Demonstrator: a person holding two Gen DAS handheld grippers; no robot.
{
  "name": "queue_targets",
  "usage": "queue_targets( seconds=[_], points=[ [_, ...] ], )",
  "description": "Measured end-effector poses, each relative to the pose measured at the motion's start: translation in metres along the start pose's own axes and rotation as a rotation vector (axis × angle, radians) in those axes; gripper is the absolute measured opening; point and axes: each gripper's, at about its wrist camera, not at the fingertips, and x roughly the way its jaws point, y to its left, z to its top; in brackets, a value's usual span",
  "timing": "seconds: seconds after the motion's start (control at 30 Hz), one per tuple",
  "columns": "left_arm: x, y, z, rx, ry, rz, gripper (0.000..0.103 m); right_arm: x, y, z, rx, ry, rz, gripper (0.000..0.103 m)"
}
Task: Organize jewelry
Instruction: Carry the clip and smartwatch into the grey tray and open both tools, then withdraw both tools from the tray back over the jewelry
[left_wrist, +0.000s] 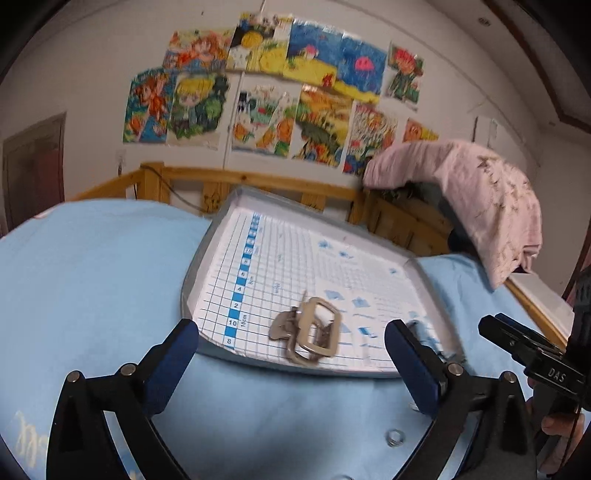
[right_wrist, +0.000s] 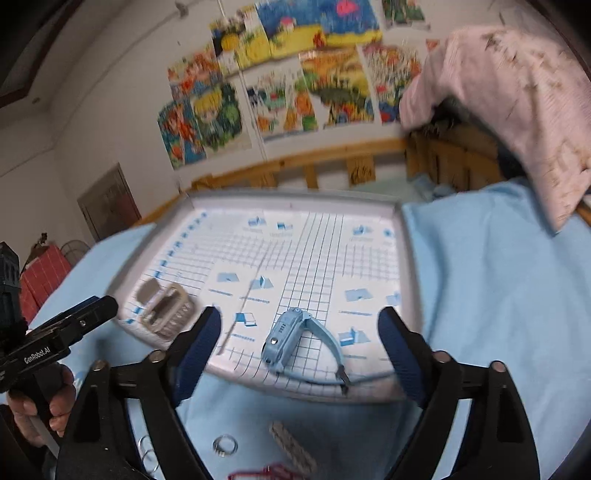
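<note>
Both tongs gape wide and carry nothing. The left tongs (left_wrist: 291, 347) hang over the tray's (left_wrist: 221, 218) near edge, by the beige hair clip (left_wrist: 308, 328). The right tongs (right_wrist: 299, 343) frame the blue watch (right_wrist: 284, 338) near the tray's front rim. A silver ring (right_wrist: 224, 445) lies on the bed's blue sheet (right_wrist: 498, 295).

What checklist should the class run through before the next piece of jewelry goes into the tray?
1. Left gripper open and holding nothing: ok.
2. Right gripper open and holding nothing: ok.
3. Tray lies flat on the blue cloth: ok.
4. Beige hair claw and blue watch both inside the tray: ok.
5. Loose pieces remain on the cloth, such as the silver ring: not ok.
6. Which piece comes next: cannot tell.
</note>
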Motion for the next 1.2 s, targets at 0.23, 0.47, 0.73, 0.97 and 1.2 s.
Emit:
queue_targets(
  seconds=[0.23,0.47,0.73,0.97,1.2],
  points=[
    [-0.063,-0.015,-0.013,0.037,-0.097,-0.003,0.103,-0.075,0.014,-0.009,-0.059,-0.142,0.008,0.095],
    [-0.127,-0.024,-0.034,0.055,-0.177,0.006,0.103,-0.150,0.036,-0.035,-0.106,-0.233,0.022,0.096],
    [-0.180,-0.026,-0.078,0.079,-0.185,0.022,0.103,-0.213,0.044,-0.082,-0.114,-0.277,0.012,0.096],
    [-0.206,-0.023,-0.119,0.094,-0.161,0.037,0.103,-0.243,0.045,-0.126,-0.110,-0.247,-0.027,0.096],
    [-0.205,-0.020,-0.151,0.100,-0.100,0.048,0.103,-0.255,0.041,-0.155,-0.120,-0.211,-0.076,0.096]
  ],
)
